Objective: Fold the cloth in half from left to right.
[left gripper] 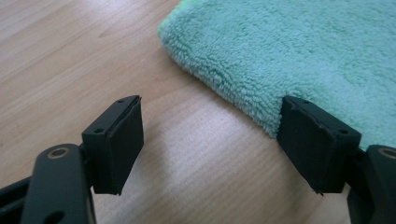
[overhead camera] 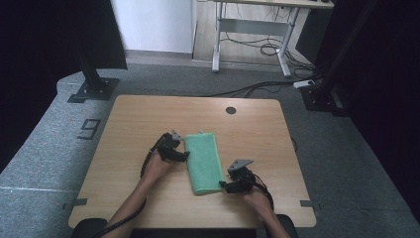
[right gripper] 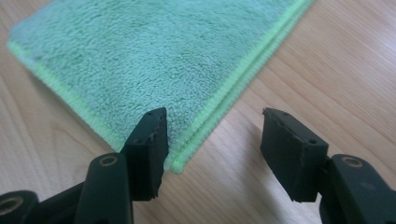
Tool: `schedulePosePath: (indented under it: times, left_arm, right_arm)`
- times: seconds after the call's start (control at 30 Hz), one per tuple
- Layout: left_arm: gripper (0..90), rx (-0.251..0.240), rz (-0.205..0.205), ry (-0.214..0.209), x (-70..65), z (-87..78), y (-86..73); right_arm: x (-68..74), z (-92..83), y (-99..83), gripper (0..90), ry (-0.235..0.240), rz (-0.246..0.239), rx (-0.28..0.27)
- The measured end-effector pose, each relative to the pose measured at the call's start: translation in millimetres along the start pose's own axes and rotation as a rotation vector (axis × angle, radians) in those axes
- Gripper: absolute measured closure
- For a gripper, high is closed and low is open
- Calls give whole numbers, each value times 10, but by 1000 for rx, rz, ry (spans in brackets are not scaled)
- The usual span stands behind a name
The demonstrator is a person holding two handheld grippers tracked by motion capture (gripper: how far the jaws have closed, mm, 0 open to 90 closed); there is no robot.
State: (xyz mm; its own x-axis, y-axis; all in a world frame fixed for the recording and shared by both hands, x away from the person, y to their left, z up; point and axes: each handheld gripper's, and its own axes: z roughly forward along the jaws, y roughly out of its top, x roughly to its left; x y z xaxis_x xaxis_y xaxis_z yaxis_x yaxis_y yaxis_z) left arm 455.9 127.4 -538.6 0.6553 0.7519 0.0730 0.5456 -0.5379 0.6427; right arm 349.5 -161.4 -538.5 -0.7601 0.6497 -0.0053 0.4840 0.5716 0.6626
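Left gripper (overhead camera: 182, 147): jaws stand wide with nothing between them, at the towel's long left edge near its far end; in the left gripper view one pad (left gripper: 319, 144) sits against the fluffy fold, the other over bare wood.
Towel, place: the folded green microfibre towel (overhead camera: 203, 161) lies flat near the middle of the tabletop (overhead camera: 138, 119), its long side running away from the person, between the two grippers.
Towel, handling: judged light, soft and limp, not fragile; it should sag and unfold if lifted by one layer. The pile gives the pads good friction, so slipping looks unlikely.
Towel, where to hold: best pinched at a corner or along the stitched edge (right gripper: 243, 74), through all layers at once.
Towel, look: mint-green plush with a brighter green hem, folded into a narrow rectangle with stacked edges.
Right gripper (overhead camera: 224, 184): jaws moderately open and empty, straddling the near right corner (right gripper: 180, 161), one jaw over the cloth, one over wood.
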Motion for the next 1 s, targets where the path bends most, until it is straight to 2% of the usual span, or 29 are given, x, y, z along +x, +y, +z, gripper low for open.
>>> schedulePosePath:
  times: [0.33, 0.43, 0.7, 0.87, 1.0]
  left_arm:
    - [230, 1, -5, 12, 65, 50, 55]
    - [228, -6, -18, 2, 82, 55, 43]
    - [225, -19, -2, 5, 76, 49, 26]
    - [220, -26, 1, 3, 67, 0, 22]
    - [212, -45, 9, -21, 43, -106, 3]
  right_arm:
    - [149, 80, 77, 411, 28, -15, -11]
    - [168, 95, 89, 404, 25, -21, -14]
    - [174, 95, 88, 402, 22, -18, -16]
    - [194, 103, 98, 402, 22, -19, -18]
    - [185, 93, 104, 371, 17, -18, -25]
